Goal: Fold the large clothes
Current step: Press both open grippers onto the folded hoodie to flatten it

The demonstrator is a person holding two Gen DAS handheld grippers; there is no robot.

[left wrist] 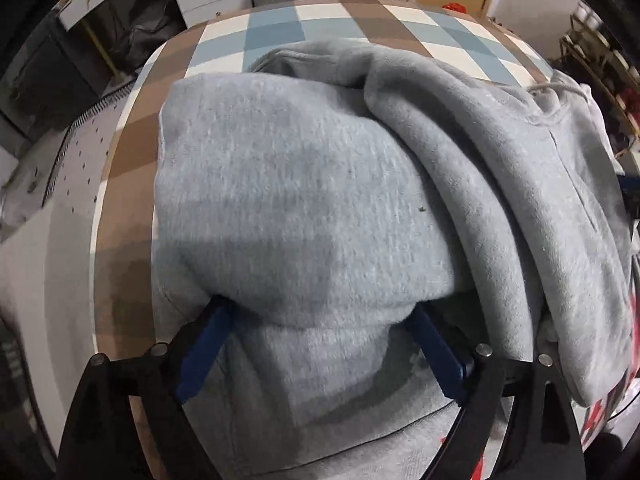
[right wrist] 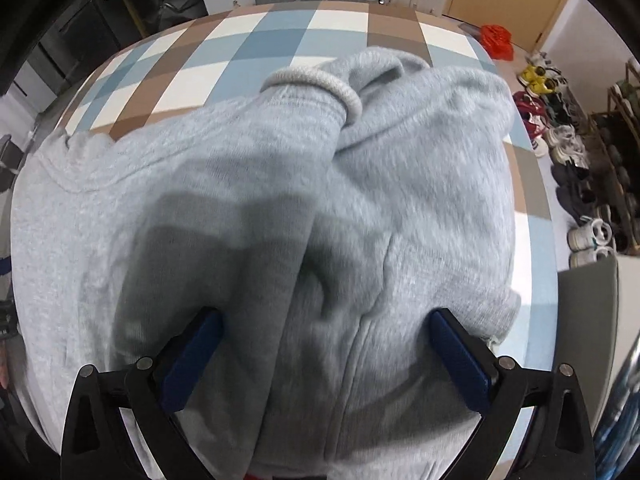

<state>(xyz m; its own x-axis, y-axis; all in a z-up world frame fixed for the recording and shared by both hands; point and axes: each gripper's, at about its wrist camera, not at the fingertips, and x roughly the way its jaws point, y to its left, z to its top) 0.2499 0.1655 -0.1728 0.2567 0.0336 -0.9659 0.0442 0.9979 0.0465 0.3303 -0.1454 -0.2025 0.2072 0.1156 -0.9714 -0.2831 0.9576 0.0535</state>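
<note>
Grey fleece hoodie (left wrist: 304,184) lies bunched mid-bed, reaching the checked bedspread's (left wrist: 276,32) near edge. It looks thick, soft and floppy, so I'd grab a doubled hem. My left gripper (left wrist: 316,312) and right gripper (right wrist: 324,320) both stand spread wide, fabric between the pads, nothing pinched. Only the right view shows the ribbed cuff (right wrist: 320,84) and shoes (right wrist: 560,140).

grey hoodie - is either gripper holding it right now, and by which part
Neither visibly grips the grey hoodie. The left gripper and right gripper are both open, fingers spread wide over the fabric.
</note>
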